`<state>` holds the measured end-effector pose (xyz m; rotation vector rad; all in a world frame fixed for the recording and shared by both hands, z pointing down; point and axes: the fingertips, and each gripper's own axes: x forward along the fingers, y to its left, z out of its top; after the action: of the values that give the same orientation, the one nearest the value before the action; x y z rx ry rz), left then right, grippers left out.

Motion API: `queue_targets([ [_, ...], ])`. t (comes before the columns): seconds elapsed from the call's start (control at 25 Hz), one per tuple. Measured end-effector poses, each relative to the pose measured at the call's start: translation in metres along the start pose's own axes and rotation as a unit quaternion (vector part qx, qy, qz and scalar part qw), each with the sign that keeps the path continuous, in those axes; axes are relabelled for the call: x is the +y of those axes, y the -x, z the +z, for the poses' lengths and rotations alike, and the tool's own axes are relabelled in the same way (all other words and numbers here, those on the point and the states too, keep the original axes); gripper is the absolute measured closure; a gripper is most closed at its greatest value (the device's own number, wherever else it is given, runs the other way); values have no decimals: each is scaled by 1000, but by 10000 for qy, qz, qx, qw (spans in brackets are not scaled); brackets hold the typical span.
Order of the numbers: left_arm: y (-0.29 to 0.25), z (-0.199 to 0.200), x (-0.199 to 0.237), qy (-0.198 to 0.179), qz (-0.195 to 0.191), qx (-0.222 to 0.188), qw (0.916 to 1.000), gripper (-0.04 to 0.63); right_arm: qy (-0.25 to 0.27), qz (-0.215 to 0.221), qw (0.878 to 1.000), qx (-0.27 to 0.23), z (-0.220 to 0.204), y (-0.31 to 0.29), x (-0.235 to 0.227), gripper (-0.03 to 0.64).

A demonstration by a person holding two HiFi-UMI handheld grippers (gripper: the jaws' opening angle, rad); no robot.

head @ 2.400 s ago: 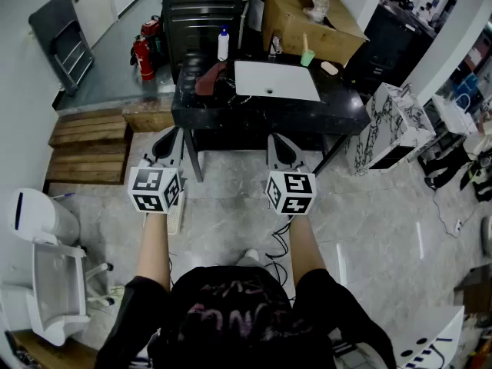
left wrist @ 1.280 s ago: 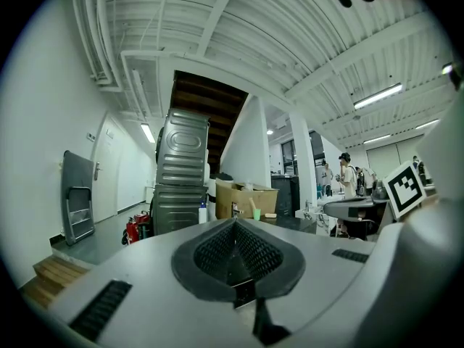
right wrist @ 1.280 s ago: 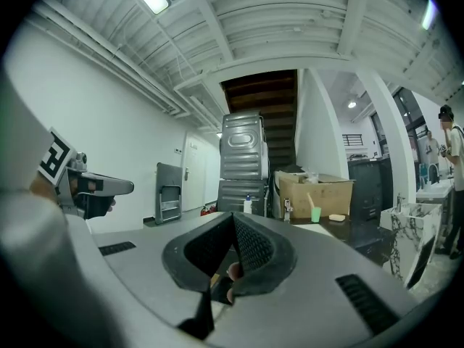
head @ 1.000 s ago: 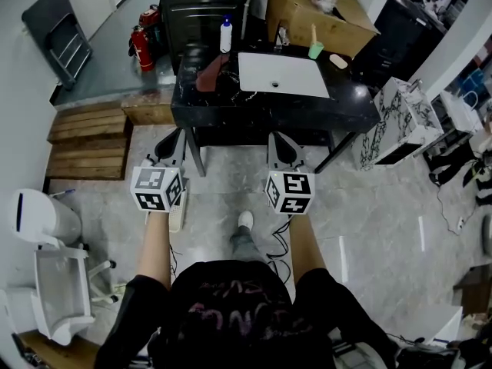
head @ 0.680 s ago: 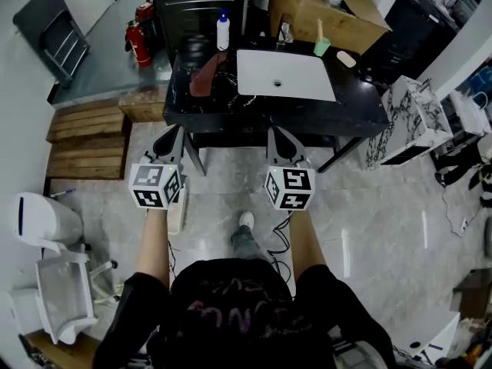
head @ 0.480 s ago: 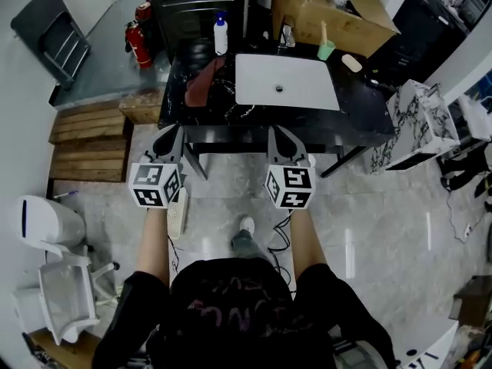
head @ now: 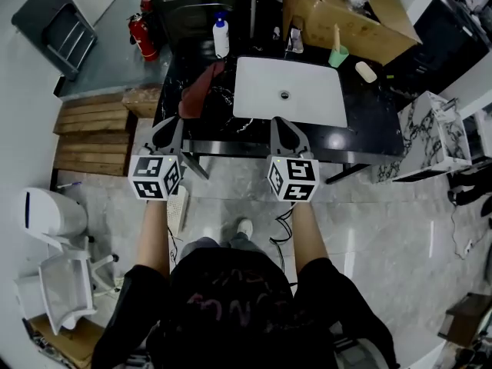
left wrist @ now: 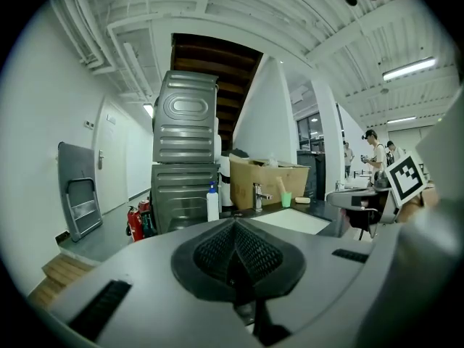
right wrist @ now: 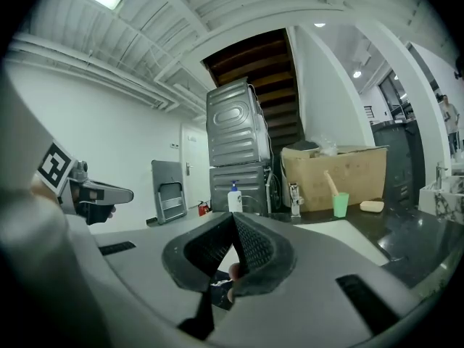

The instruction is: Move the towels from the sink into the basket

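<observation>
A reddish-brown towel (head: 198, 91) lies crumpled on the black counter (head: 369, 121), just left of the white sink (head: 288, 102). The sink's basin shows only its drain. My left gripper (head: 169, 124) is shut and empty, its tip at the counter's front edge just before the towel. My right gripper (head: 281, 123) is also shut and empty, at the front rim of the sink. In the left gripper view the left gripper's (left wrist: 233, 225) jaws meet with nothing between them. In the right gripper view the right gripper's (right wrist: 233, 220) tips touch. No basket is recognisable in these views.
Behind the sink stand a faucet (head: 294, 43), a soap bottle (head: 221, 37), a green cup (head: 337, 56) and a soap bar (head: 365, 71). A cardboard box (head: 346, 10) sits further back. Wooden pallets (head: 96, 133), a fire extinguisher (head: 144, 35) and a white bin (head: 50, 214) are at the left.
The person has walked up to the counter, so the sink and towel now lie right before both grippers. Both grippers stayed shut and side by side.
</observation>
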<state>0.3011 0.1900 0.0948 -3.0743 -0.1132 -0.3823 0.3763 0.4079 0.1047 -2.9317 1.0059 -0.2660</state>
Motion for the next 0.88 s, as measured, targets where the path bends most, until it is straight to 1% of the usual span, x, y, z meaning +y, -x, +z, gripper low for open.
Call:
queue_targets([
  [0.32, -34, -2, 16, 16, 39, 123, 9999, 584, -3, 91, 9999, 84, 0, -36, -6, 601],
  [0.64, -73, -16, 44, 67, -92, 248, 9996, 584, -26, 23, 9999, 123, -3, -84, -3, 601],
  [0.88, -101, -34, 63, 72, -265, 535, 9982, 584, -22, -6, 9998, 196, -6, -111, 4, 601],
])
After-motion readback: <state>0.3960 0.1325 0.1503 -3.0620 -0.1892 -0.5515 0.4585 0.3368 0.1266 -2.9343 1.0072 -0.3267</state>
